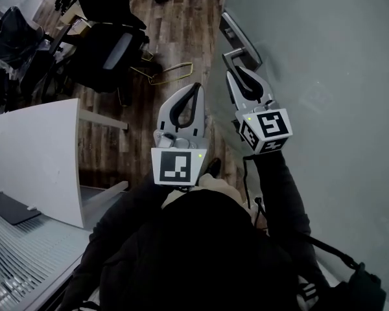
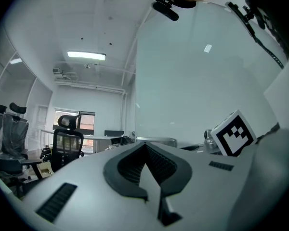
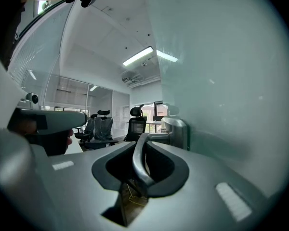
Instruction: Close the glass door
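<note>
The door (image 1: 330,76), a frosted glass pane, stood upright along the right side of the head view, close beside us. Its handle (image 1: 235,57), a metal lever on a plate, projected from the pane near the door's edge. We held the right gripper (image 1: 241,71) on that handle. In the right gripper view the lever ran from its mount down through the opening between the 2 jaws, which were closed around it.

We held the left gripper (image 1: 196,88) just beside the right one, on the side away from the door and apart from the handle. Its 2 jaws were pressed together with nothing between them.

Farther out, on the wood floor (image 1: 181,31), stood black chairs (image 1: 107,50). A white desk (image 1: 45,148) lay to our left.
</note>
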### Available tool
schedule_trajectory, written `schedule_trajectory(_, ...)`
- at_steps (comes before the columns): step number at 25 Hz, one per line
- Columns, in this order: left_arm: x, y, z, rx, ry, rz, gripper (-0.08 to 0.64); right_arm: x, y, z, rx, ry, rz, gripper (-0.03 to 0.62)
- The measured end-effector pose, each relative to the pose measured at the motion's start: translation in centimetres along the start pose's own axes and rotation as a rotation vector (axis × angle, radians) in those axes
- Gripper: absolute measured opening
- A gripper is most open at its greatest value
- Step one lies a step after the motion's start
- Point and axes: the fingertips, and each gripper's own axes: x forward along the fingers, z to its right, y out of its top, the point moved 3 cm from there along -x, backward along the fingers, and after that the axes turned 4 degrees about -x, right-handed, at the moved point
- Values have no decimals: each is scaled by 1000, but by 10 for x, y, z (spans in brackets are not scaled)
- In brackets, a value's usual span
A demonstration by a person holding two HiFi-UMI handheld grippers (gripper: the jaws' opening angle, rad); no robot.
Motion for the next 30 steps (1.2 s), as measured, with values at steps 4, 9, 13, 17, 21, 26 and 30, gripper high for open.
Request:
schedule_trajectory(4, -36, 3, -24, 3, -11, 27, -3, 0, -3, -50, -13, 15, 1, 58)
schedule_trajectory(9, -34, 10, -18, -3, -8, 6, -3, -5, 7, -53, -8, 55, -4, 57)
schedule_trajectory(13, -31, 22, -17, 1, 19, -7, -3, -9, 18, -58, -8, 103, -6, 58)
schedule_trajectory(17, -22, 20, -12, 6, 56, -17, -3, -10, 17, -59, 7, 161, -3, 58)
schedule_trajectory(21, -78, 11, -35, 16, 94, 19, -3, -15, 6, -127, -10, 199, 9, 60)
schedule_trajectory(26, -108, 3, -30, -10, 163, 7, -3, -23, 9, -155, -21, 244, 13, 60)
schedule_trajectory(30, -141, -3, -26, -22, 235, 14, -3, -31, 5, -181, -23, 279, 15, 60)
